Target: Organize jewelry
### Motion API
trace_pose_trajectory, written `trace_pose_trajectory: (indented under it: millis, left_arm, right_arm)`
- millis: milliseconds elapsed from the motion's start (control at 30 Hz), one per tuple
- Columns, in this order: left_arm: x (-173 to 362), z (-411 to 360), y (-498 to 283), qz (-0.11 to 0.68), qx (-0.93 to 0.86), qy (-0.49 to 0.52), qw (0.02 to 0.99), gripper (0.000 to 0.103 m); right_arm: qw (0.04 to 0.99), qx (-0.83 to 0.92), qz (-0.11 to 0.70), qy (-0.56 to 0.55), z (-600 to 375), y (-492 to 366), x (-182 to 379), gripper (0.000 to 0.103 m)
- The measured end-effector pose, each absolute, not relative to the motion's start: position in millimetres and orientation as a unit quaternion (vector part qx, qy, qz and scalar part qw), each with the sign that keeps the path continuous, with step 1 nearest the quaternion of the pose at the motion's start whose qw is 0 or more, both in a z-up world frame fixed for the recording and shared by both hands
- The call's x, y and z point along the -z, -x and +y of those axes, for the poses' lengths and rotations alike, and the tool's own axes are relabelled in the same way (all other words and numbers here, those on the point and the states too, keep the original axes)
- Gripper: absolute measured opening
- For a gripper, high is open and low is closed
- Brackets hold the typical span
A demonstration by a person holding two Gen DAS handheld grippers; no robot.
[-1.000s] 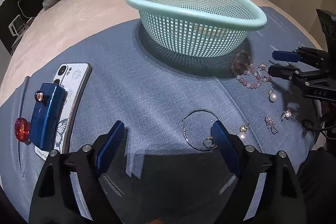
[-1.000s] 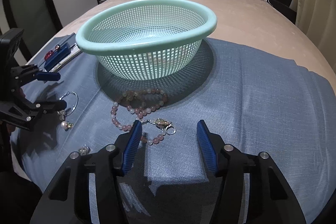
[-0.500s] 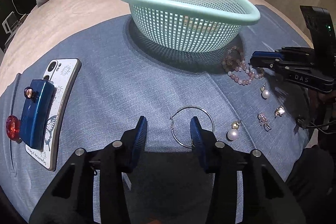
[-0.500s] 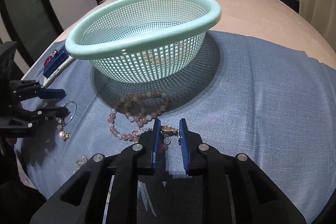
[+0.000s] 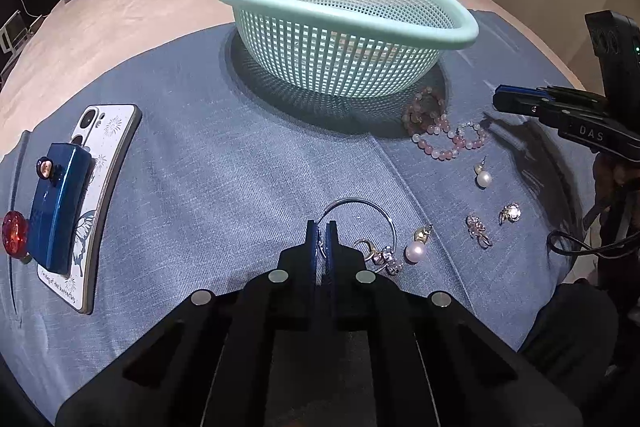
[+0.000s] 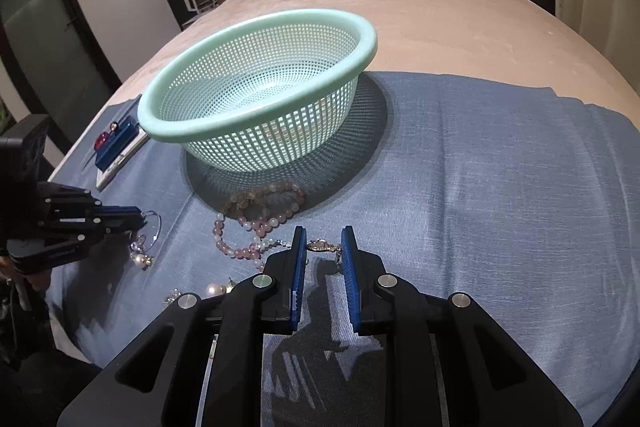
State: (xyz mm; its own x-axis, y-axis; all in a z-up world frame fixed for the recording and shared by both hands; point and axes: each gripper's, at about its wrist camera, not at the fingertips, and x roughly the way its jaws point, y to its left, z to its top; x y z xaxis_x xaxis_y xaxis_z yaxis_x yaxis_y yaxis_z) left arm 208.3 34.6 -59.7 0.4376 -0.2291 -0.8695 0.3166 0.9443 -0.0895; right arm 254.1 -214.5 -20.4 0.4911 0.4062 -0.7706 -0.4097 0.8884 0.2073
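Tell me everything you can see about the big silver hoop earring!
The hoop earring is one thin, shiny ring of silver-looking wire with a small sparkly charm hanging at its near side. It lies flat on the blue cloth, in front of the green basket and left of a pearl earring. The left gripper has just closed its blue pads on the wire at the hoop's left side.

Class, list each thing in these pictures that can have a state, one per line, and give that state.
Left tongs: just closed, shut on the hoop earring.
Right tongs: shut on the bracelet clasp.
Hoop earring: pinched at its rim, lying on the cloth.
Bead bracelet: coiled on the cloth, clasp end gripped.
Basket: upright, nothing visible inside.
Pearl earrings: loose on the cloth.
Phone: face down.
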Motion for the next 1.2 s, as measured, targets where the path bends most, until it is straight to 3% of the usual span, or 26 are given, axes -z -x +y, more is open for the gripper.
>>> trace_pose_trajectory:
  millis: [633,967,1100,1200]
  left_arm:
    - [-18,24,-199,0.458,0.154,-0.071,0.873,0.004]
    - [-85,31,-170,0.377,0.155,-0.086,0.909,0.004]
    - [-51,29,-196,0.431,0.134,-0.092,0.887,0.004]
    - [-55,34,-193,0.419,0.139,-0.069,0.894,0.004]
  right_arm:
    - [0.886,-0.246,0.394,0.01,-223,-232,-47,0.017]
    - [0.893,-0.255,0.371,0.013,-223,-223,-69,0.017]
    - [0.892,-0.252,0.376,0.009,-226,-224,-66,0.017]
    - [0.891,-0.253,0.377,0.011,-226,-223,-66,0.017]
